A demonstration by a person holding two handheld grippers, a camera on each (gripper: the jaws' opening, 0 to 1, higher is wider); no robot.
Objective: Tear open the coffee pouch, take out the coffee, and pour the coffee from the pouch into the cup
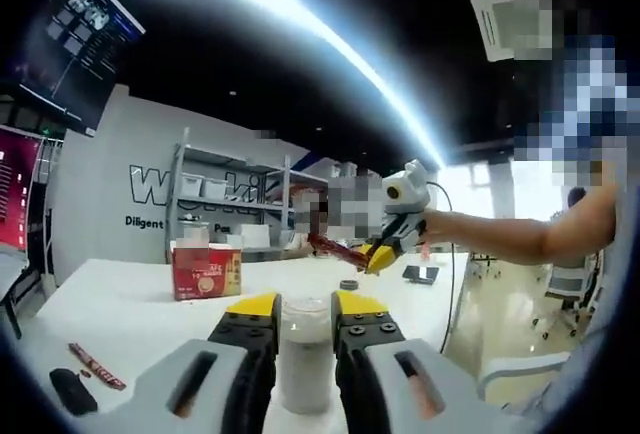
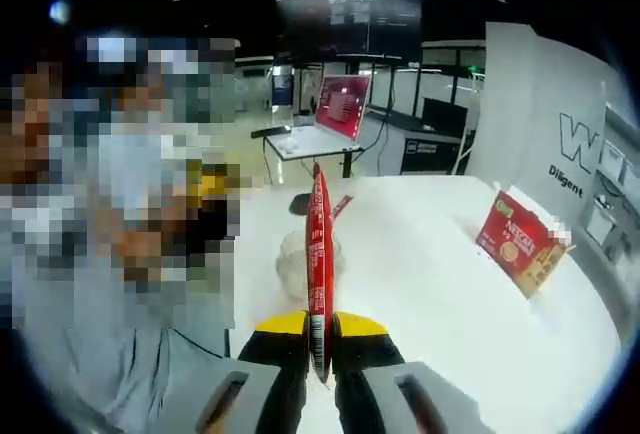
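Clamping the cup [image 1: 305,354], left gripper [image 1: 305,306]; right gripper [image 2: 319,326] pinches coffee stick [image 2: 319,264]

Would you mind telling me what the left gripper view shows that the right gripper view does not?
Left gripper view alone: the shelving, a loose sachet on the table, and the left gripper shut on the cup. Right gripper view alone: a laptop on a far desk. Both show the red coffee box and the right gripper holding a red sachet.
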